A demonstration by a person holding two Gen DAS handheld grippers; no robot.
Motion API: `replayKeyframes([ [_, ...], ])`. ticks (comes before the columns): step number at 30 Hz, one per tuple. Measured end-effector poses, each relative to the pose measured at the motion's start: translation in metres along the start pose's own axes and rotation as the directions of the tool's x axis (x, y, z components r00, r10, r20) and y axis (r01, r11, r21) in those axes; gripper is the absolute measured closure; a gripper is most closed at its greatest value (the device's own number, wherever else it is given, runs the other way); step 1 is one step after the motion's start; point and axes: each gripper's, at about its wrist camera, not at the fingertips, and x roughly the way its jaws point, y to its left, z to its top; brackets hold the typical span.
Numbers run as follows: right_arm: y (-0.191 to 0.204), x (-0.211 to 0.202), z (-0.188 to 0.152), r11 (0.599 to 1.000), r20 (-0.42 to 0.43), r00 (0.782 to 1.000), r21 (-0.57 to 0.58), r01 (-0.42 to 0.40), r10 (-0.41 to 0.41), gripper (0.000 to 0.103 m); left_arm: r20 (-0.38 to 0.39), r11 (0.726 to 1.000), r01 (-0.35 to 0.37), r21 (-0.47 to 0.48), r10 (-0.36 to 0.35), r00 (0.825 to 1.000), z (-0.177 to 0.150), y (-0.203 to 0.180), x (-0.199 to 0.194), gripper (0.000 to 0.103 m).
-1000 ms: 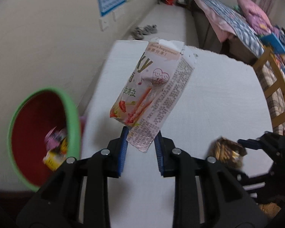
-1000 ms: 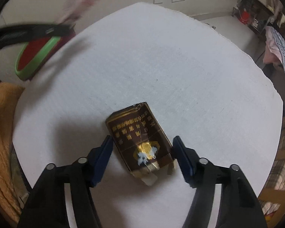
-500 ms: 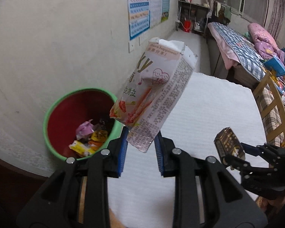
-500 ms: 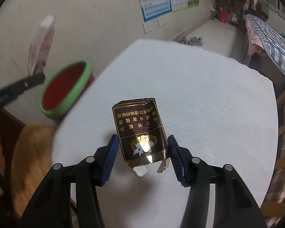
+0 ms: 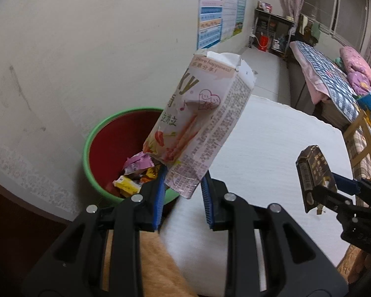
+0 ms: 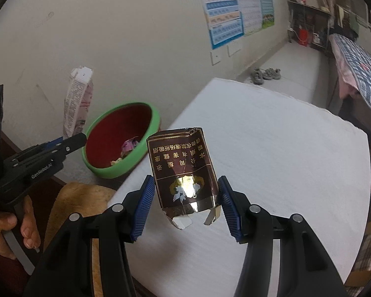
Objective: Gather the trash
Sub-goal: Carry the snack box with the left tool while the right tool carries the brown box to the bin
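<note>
My left gripper [image 5: 183,185] is shut on a pink and white snack box [image 5: 197,121], held upright in the air near the bin's right rim; the box also shows in the right wrist view [image 6: 77,104]. My right gripper [image 6: 185,198] is shut on a crumpled brown cigarette pack [image 6: 183,170], held above the white table [image 6: 284,148]; the pack also shows in the left wrist view [image 5: 314,173]. A red bin with a green rim [image 5: 103,153] stands beside the table's left edge and holds several wrappers [image 5: 136,173]. It also shows in the right wrist view [image 6: 121,138].
A beige wall [image 5: 86,49] with posters [image 5: 217,17] runs along the left. A wooden stool [image 6: 81,203] stands below the table's near edge. A bed [image 5: 333,81] and a wooden chair [image 5: 361,143] are at the right. Shoes [image 6: 264,74] lie on the floor beyond the table.
Both grippers have swung left toward the bin. The right gripper has closed on the cigarette pack and lifted it off the table. The snack box now sits by the bin's rim.
</note>
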Motion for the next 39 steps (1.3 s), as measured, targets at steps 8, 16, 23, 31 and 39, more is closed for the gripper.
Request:
replayKeyframes([
  [8, 0.028, 0.016, 0.011, 0.998, -0.018, 0.999, -0.057, -0.028, 0.027, 0.052, -0.012, 0.997, -0.035, -0.065, 0.034, 0.999, -0.003, 0.034, 0.008, 0.077],
  [16, 0.049, 0.032, 0.021, 0.995, -0.040, 0.998, -0.081, -0.050, 0.046, 0.051, -0.033, 0.992, -0.060, -0.110, 0.057, 0.998, -0.010, 0.061, 0.015, 0.077],
  [23, 0.064, 0.046, 0.032, 0.994, -0.048, 0.997, -0.090, -0.060, 0.056, 0.051, -0.056, 0.990, -0.071, -0.124, 0.065, 0.996, -0.010, 0.076, 0.025, 0.077],
  [31, 0.079, 0.061, 0.045, 0.992, -0.054, 0.995, -0.090, -0.086, 0.082, 0.051, -0.066, 0.988, -0.077, -0.137, 0.069, 0.995, -0.009, 0.085, 0.036, 0.077],
  [39, 0.094, 0.076, 0.064, 0.989, -0.047, 0.995, -0.117, -0.088, 0.083, 0.051, -0.080, 0.986, -0.089, -0.142, 0.078, 0.994, -0.004, 0.093, 0.047, 0.077],
])
